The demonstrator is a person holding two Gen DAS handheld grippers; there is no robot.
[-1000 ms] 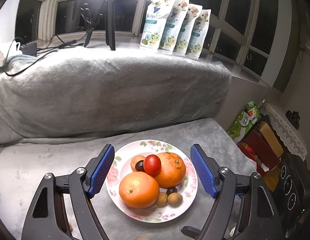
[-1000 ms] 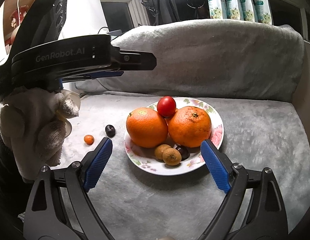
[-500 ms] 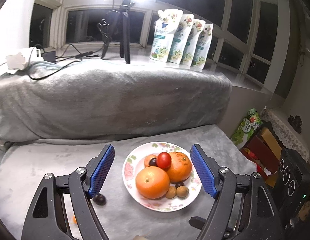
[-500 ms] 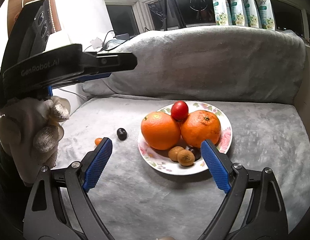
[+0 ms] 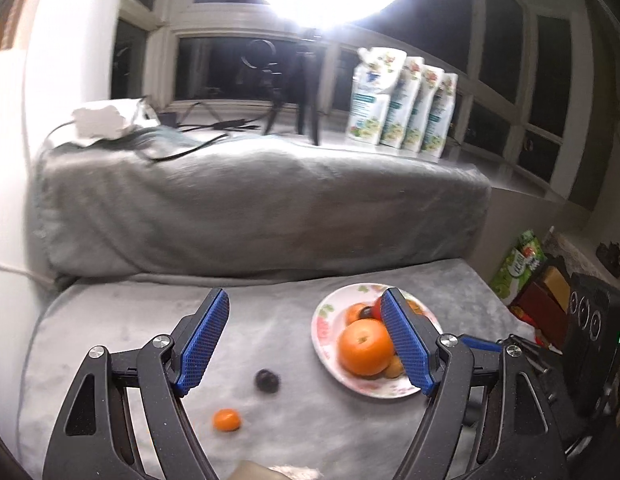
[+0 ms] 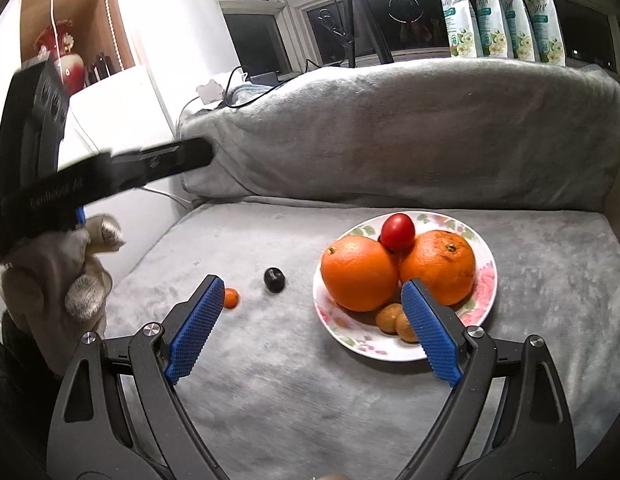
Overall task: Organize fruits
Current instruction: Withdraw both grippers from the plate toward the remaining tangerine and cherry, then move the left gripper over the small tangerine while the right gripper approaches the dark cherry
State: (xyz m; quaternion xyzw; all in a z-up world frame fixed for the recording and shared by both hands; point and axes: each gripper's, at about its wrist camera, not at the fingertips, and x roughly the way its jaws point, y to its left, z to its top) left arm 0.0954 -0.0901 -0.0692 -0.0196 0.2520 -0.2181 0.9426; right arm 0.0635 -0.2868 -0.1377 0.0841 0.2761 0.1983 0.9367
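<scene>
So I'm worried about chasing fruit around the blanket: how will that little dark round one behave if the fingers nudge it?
The dark fruit looks round and smooth, so it would probably roll when pushed. The soft grey blanket should slow it. Its glossy skin may slip between the blue fingers, so centre it before closing.

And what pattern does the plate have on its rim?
Pink flowers with green leaves on the white plate; the right wrist view shows it best.

Both wrist views look down, sharing the plate (image 5: 323, 354) (image 6: 483, 258).
</scene>
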